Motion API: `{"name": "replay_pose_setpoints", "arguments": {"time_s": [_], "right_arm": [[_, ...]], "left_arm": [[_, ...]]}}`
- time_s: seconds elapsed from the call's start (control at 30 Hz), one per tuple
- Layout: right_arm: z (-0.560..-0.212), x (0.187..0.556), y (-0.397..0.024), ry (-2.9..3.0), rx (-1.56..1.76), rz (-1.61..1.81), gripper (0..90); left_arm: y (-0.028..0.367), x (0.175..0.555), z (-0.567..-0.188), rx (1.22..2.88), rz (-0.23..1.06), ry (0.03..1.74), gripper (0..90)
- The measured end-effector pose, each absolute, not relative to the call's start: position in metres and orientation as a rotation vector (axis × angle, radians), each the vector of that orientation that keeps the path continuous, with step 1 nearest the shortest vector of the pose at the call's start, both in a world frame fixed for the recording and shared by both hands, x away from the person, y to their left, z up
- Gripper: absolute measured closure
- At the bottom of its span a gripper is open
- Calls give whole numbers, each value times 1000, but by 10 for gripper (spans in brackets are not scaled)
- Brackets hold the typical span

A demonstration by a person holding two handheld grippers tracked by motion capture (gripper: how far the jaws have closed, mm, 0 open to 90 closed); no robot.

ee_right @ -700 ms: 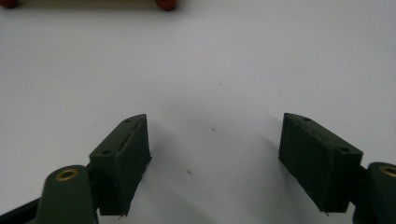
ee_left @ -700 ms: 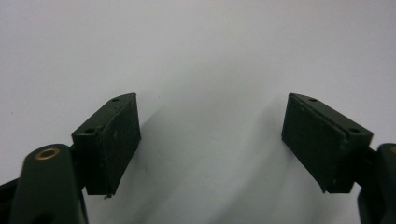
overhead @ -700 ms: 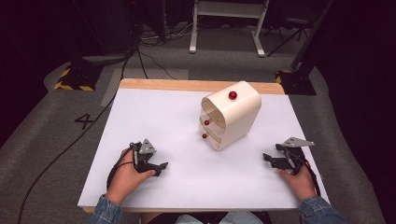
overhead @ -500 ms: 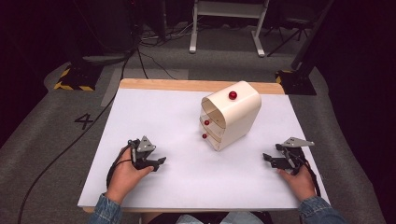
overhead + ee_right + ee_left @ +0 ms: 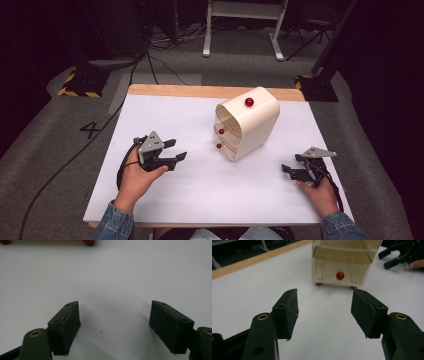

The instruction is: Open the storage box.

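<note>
A small cream drawer cabinet [image 5: 250, 127] stands on the white table top [image 5: 165, 115], right of centre. It has a red knob [image 5: 249, 102] on its top and two red drawer knobs [image 5: 221, 131] on the front, which faces the left side. My left gripper [image 5: 179, 149] hovers open left of the cabinet and points at it. In the left gripper view the open left gripper [image 5: 324, 293] frames the cabinet front [image 5: 340, 262] and a low red knob [image 5: 340, 275]. My right gripper [image 5: 291, 163] is open near the front right, empty over bare table [image 5: 113, 303].
The table's wooden far edge [image 5: 200, 91] runs behind the cabinet. The right gripper [image 5: 402, 255] appears in the left gripper view at the top right. A red cabinet foot [image 5: 87, 242] shows at the top of the right gripper view. Cables and stands sit on the floor beyond.
My left gripper has moved forward, a little closer to the cabinet. The right gripper and the cabinet have stayed put.
</note>
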State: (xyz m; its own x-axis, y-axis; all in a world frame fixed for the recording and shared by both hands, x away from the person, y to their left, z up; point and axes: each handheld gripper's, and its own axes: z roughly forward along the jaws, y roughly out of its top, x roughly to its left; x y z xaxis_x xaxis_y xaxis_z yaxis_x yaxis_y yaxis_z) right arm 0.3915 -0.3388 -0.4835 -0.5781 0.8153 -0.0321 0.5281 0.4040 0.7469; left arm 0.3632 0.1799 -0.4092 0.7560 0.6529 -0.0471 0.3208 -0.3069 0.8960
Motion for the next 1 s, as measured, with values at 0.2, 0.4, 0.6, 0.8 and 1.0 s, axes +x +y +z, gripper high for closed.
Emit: {"name": "replay_pose_setpoints", "arguments": {"time_s": [0.2, 0.4, 0.6, 0.8, 1.0], "right_arm": [[-484, 391, -339, 2271, 1153, 996, 241], [-484, 391, -339, 2269, 1155, 993, 236], [-484, 392, -339, 2269, 1158, 994, 235], [-484, 392, -339, 2269, 1158, 994, 235], [-484, 391, -339, 2268, 1159, 992, 231]], "left_arm": [[174, 368, -401, 1865, 426, 713, 394], [164, 376, -402, 1876, 418, 690, 396], [149, 387, -403, 1905, 402, 668, 391], [134, 398, -405, 1910, 379, 645, 392], [120, 407, -413, 1922, 357, 640, 389]]}}
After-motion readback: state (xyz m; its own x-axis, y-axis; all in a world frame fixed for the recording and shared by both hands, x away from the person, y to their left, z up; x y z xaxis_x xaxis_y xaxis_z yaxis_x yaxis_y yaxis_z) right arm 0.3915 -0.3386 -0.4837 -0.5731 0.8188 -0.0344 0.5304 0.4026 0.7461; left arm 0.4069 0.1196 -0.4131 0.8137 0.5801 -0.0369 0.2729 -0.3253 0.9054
